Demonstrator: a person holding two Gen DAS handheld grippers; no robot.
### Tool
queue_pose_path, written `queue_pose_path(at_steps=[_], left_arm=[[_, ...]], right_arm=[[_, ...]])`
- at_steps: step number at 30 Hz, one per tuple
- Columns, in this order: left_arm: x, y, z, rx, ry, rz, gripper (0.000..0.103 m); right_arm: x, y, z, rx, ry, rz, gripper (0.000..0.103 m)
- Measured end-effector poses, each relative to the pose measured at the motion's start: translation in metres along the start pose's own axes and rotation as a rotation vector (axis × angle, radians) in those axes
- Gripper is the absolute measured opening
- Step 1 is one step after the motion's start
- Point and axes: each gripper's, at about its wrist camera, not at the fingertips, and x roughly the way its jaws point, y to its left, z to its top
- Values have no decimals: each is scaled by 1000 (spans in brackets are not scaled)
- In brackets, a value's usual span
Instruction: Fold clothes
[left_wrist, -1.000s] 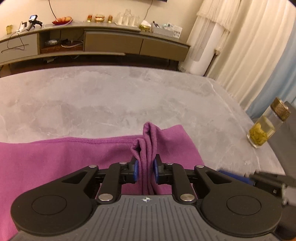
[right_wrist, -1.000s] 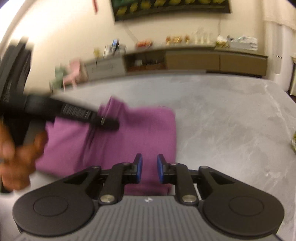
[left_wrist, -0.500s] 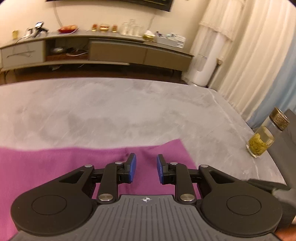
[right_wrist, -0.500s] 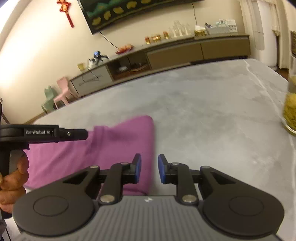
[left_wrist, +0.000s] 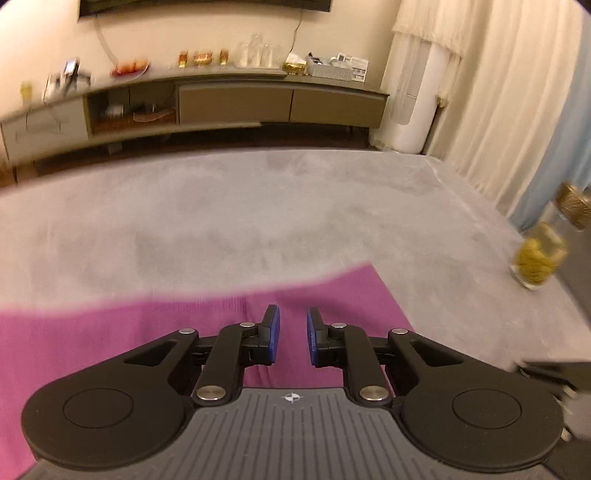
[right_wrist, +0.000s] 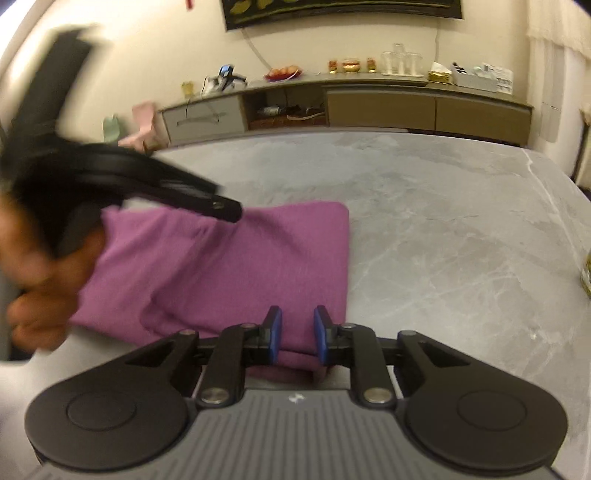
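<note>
Left wrist: jar (left_wrist: 539, 254) of yellow contents.

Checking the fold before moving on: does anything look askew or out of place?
Nothing stands out. The purple knit garment lies folded on the grey marble table, edges fairly straight; both grippers are open and the glass jar stands upright.

no legible text, labels or numbers anywhere

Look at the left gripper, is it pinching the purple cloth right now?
No, the left gripper is open, with a plain gap between its blue pads, and the purple cloth lies flat under it on the grey table.
</note>
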Motion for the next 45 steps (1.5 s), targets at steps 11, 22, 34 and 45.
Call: queue_pose_path(at_steps=[11,22,34,45], left_arm=[[-8,19,-9,-111,-36,30,28],[-24,6,-8,-92,-106,17,10],[-22,26,-30,-86,-66,176,11],[-22,28,-32,-39,-61,167,15]], right_arm=[[-24,-11,3,114,-70,-63,43],[-13,-14,2,217,-52,-96,43],[16,25,-1,62,10,-75,19],[58,25,55,0,-65,-85,19]])
